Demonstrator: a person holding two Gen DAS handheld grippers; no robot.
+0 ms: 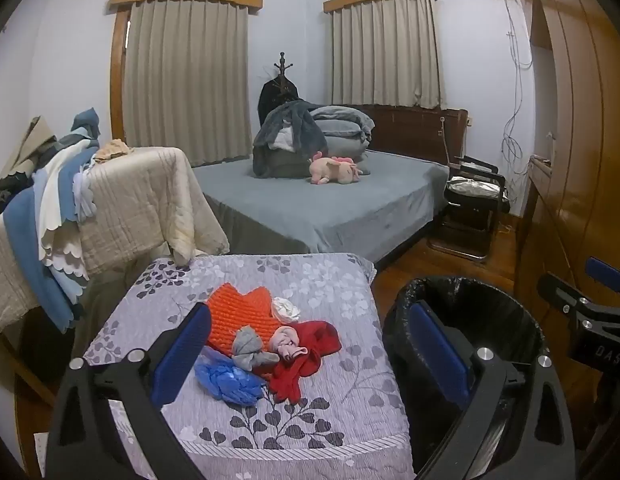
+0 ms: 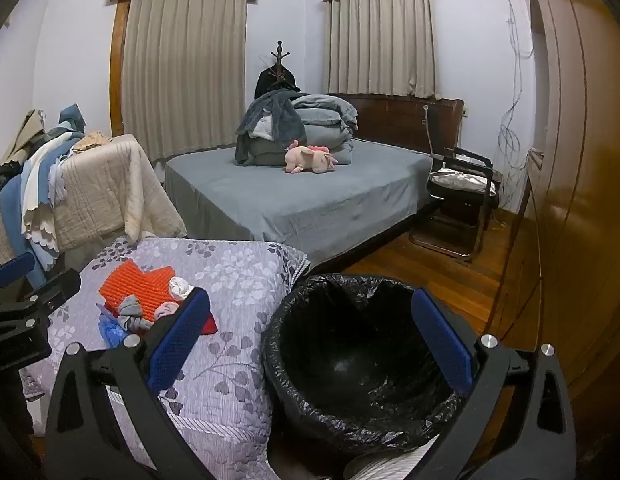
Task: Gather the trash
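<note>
Your left gripper (image 1: 310, 356) hangs spread wide, holding nothing, over the trash pile (image 1: 265, 344) at lower centre on the floral quilt (image 1: 342, 420). Your right gripper (image 2: 310, 340) gapes empty above the black-lined bin (image 2: 350, 416). Beyond lies the grey bed (image 1: 330, 208).

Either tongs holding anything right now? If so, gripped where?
Nothing held. Left tongs are open above the trash pile on the quilt; right tongs are open by the bin. Nothing sits between either pair of fingers.
</note>
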